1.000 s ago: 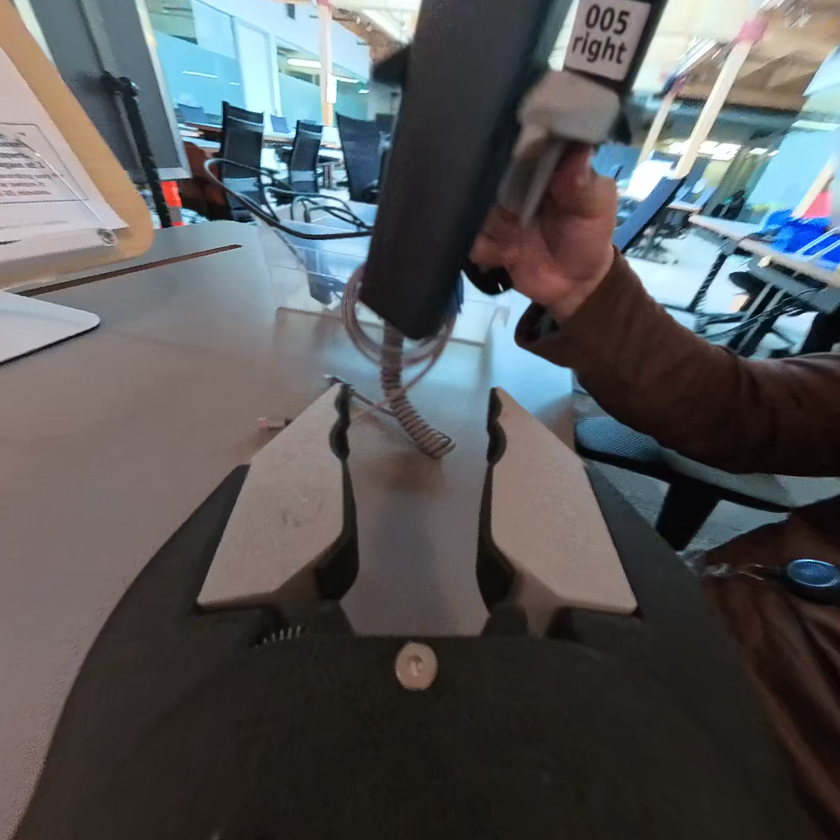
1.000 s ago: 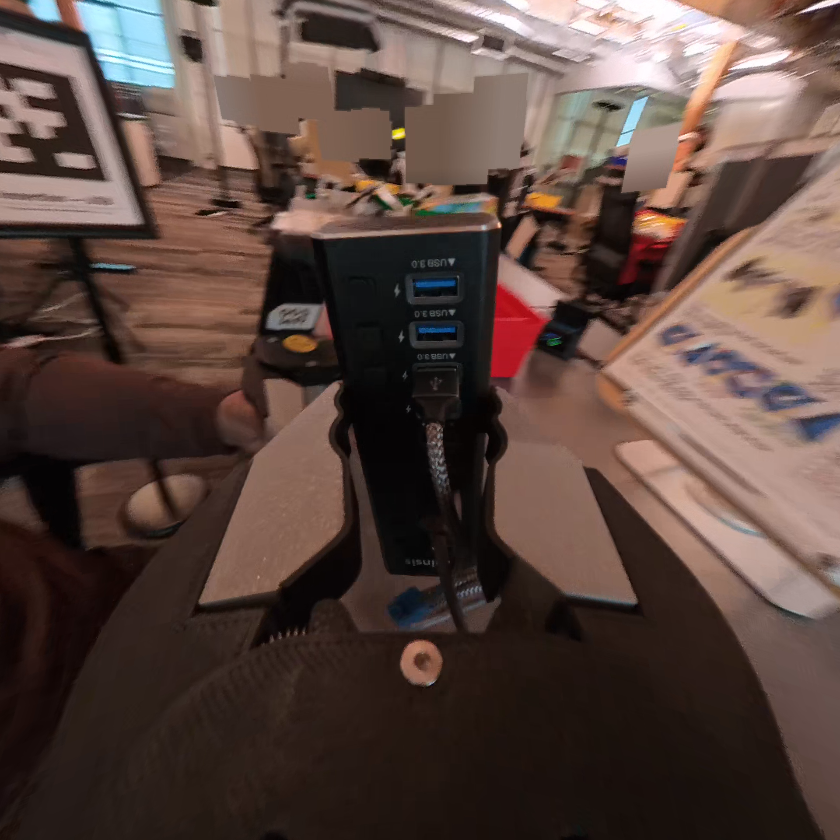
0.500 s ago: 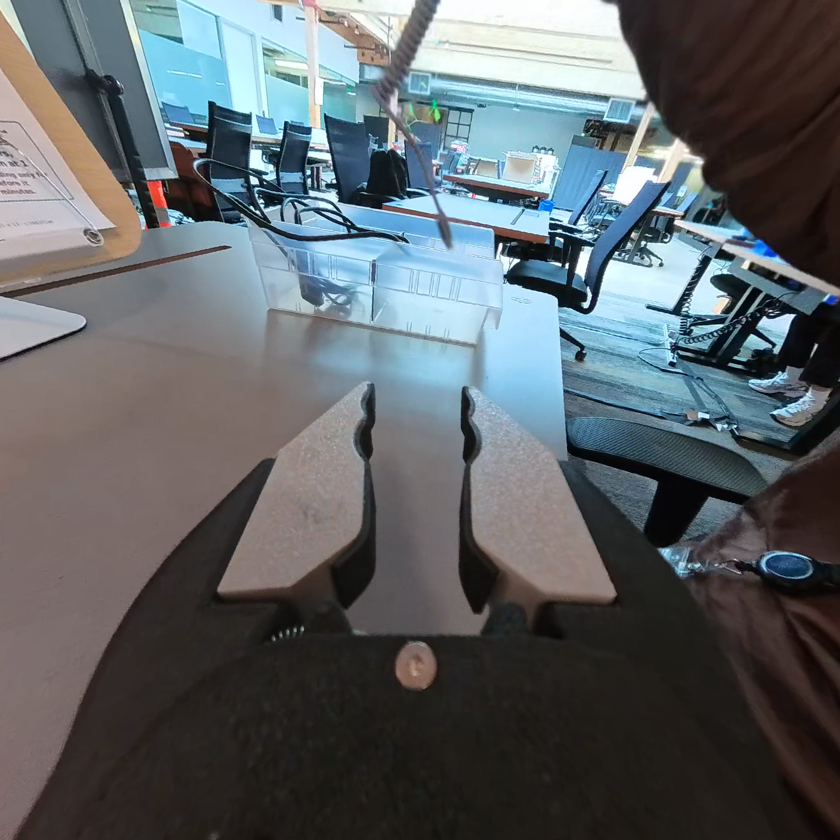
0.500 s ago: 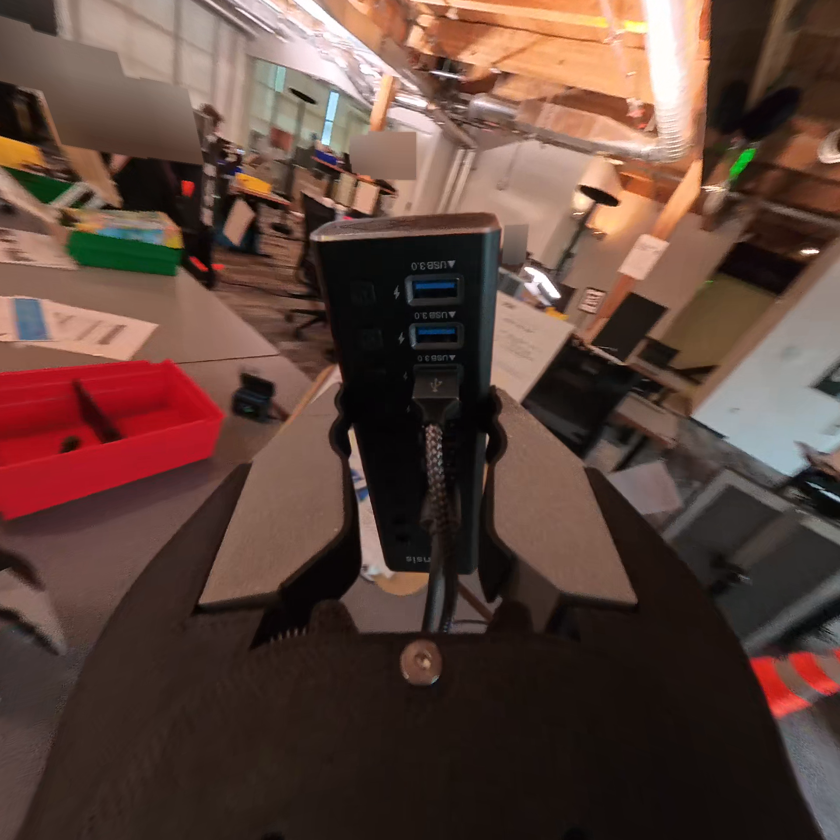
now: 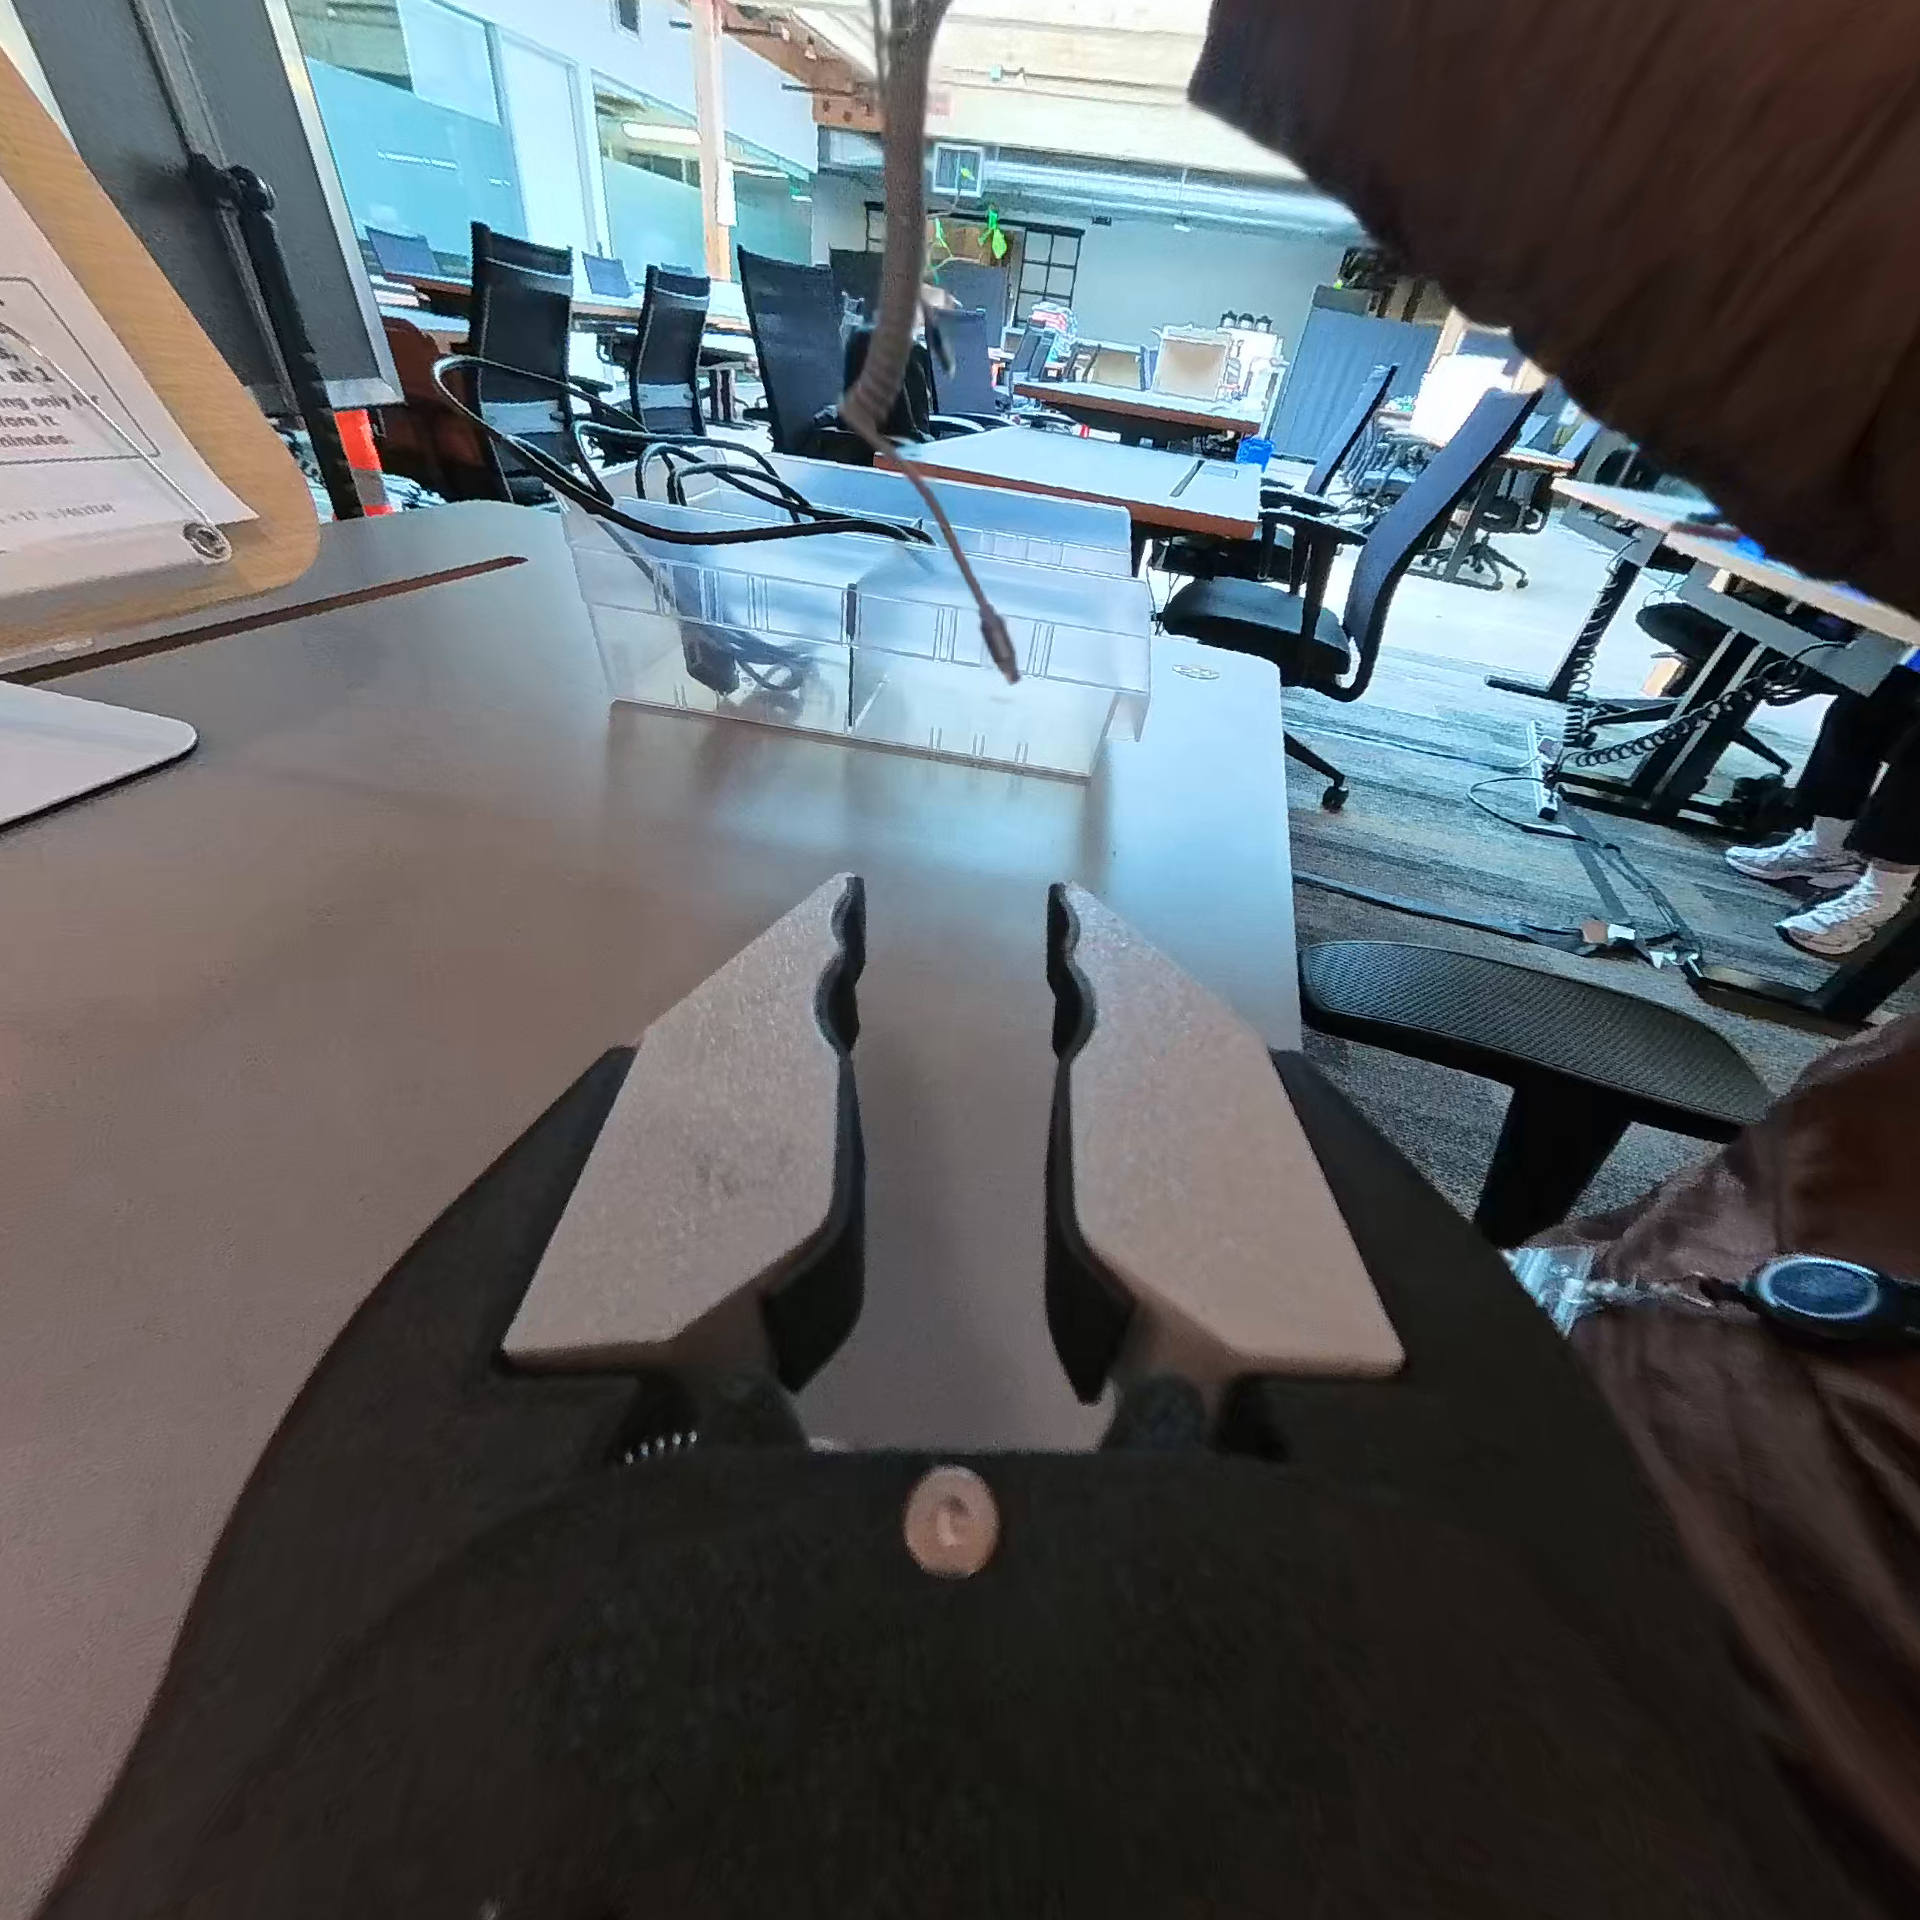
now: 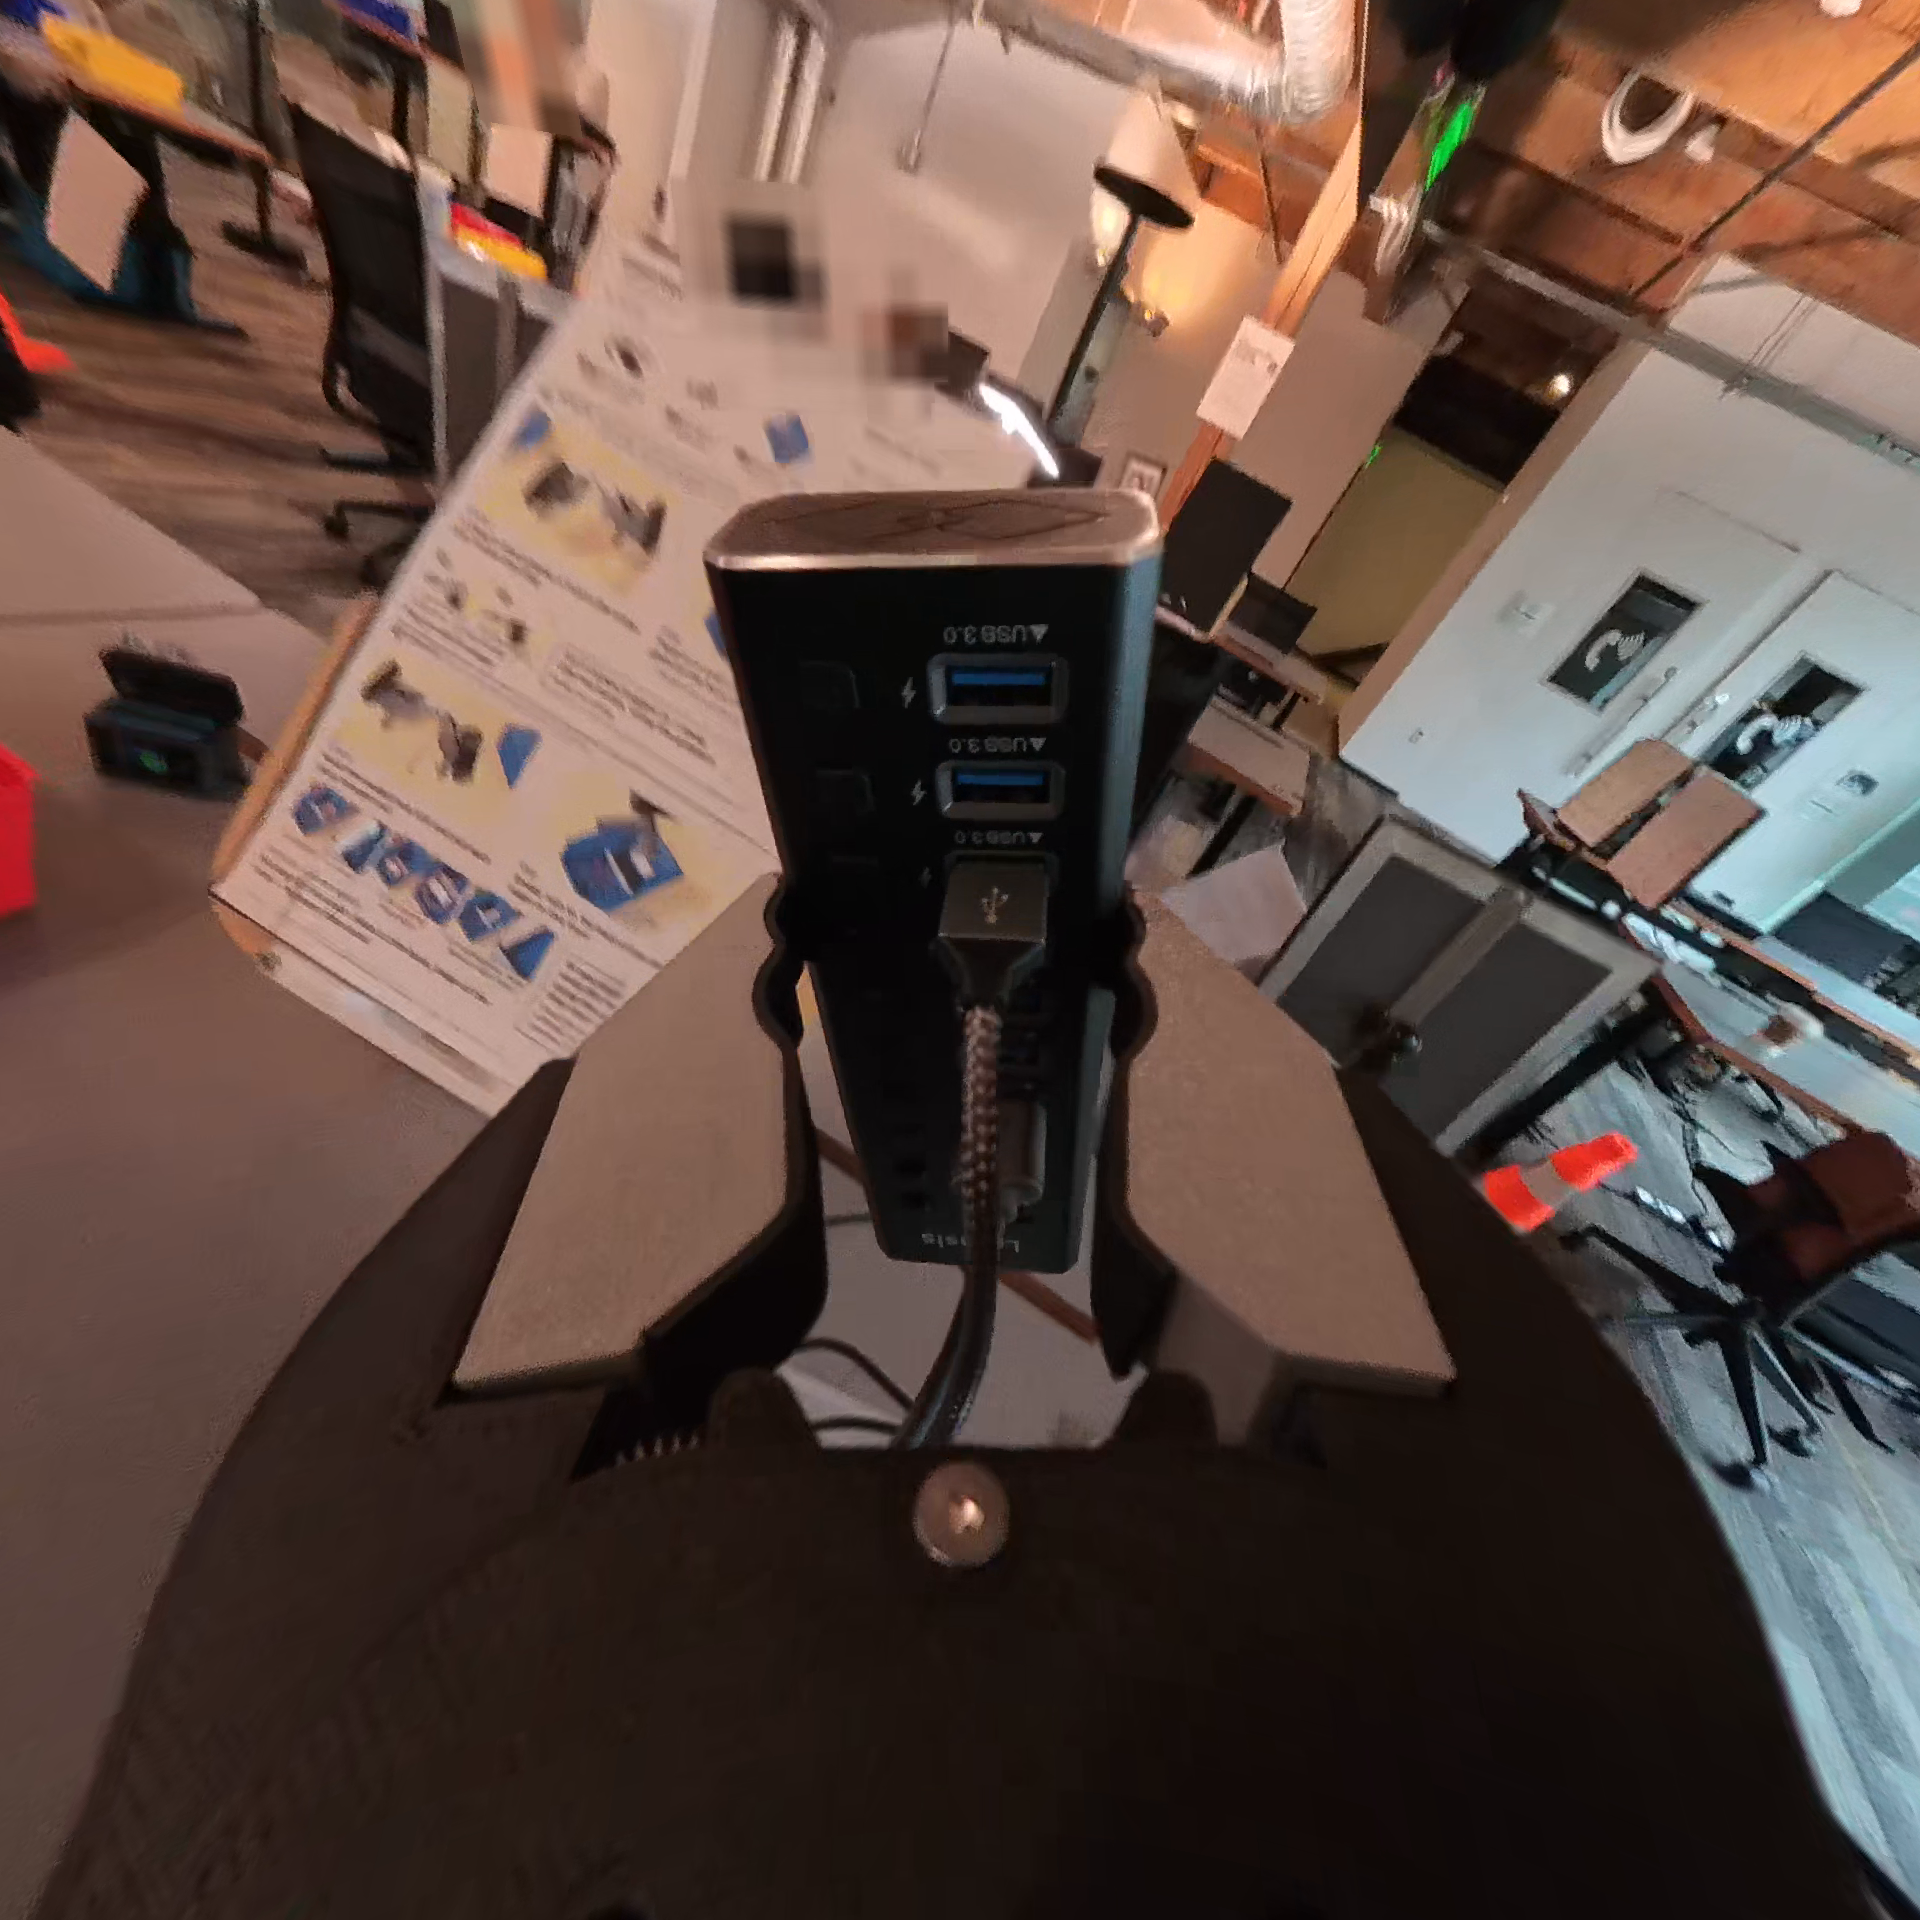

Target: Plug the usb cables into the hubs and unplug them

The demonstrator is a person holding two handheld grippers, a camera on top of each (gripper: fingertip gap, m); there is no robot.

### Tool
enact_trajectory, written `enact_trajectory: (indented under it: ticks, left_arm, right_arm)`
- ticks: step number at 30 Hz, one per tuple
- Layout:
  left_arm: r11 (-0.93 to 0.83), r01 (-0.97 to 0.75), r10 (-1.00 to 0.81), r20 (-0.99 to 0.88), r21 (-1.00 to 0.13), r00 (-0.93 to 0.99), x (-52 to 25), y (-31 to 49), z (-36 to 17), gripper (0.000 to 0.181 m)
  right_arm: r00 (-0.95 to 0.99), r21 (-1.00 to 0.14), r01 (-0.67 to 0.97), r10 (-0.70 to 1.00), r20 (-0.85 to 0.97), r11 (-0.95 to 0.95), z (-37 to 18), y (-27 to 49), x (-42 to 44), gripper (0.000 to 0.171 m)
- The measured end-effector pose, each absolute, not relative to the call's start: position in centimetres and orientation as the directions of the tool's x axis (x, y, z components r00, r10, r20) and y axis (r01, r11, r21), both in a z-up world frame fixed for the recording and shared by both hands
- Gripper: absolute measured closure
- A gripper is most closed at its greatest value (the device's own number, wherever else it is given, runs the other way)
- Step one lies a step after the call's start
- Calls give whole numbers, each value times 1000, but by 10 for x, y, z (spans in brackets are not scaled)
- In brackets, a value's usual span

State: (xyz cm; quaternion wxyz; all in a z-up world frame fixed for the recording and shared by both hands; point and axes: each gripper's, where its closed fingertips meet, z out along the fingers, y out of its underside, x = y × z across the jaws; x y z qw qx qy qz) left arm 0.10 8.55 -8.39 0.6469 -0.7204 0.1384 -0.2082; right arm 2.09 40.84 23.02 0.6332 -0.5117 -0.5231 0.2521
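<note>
My right gripper [image 6: 951,935] is shut on a black USB hub [image 6: 821,748] and holds it upright, high above the table. A braided USB cable [image 6: 977,1091] has its plug [image 6: 992,909] in the third port; the two blue ports above it are free. In the left wrist view this coiled cable [image 5: 902,260] hangs from above, its free end [image 5: 1000,657] dangling in front of the clear bin. My left gripper [image 5: 954,935] is open and empty, low over the grey table [image 5: 312,935].
A clear plastic bin [image 5: 758,623] holding black cables [image 5: 727,655] stands at the table's far edge. A signboard [image 5: 104,416] is at the left, an office chair [image 5: 1507,1039] at the right. The person's brown sleeve [image 5: 1610,260] fills the upper right. The tips of one gripper are about 45 cm away from the tips of the other.
The right gripper lifted the hub up out of the left view, pulling the coiled cable off the table so that it hangs. The left gripper's jaws narrowed.
</note>
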Motion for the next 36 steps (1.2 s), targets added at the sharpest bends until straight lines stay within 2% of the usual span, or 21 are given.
enact_trajectory:
  ticks: [3, 8, 13, 18, 23, 32, 36]
  left_arm:
    - [-123, 70, -468, 120, -990, 875, 1, 86, -84, 149]
    - [-138, 72, -469, 129, -988, 873, 1, 87, -85, 149]
    - [-153, 65, -471, 130, -986, 872, 2, 88, -88, 150]
    - [-134, 63, -468, 119, -989, 876, 2, 87, -86, 152]
    - [-125, 66, -476, 118, -990, 872, 2, 85, -84, 154]
    - [-139, 39, -494, 103, -989, 863, 8, 85, -87, 156]
    - [-152, 54, -499, 124, -987, 858, 7, 86, -88, 156]
  right_arm:
    - [366, -923, 207, 850, 379, 323, 221, 427, 24, 114]
    - [360, -952, 100, 881, 306, 289, 260, 423, 37, 114]
    - [367, -921, 130, 844, 390, 368, 302, 404, 45, 114]
    - [413, -910, 201, 811, 414, 363, 319, 405, 45, 114]
    - [442, -908, 195, 794, 418, 370, 332, 409, 40, 114]
    - [486, -928, 157, 792, 370, 337, 314, 453, 39, 114]
    - [427, -958, 45, 862, 275, 284, 281, 468, 43, 114]
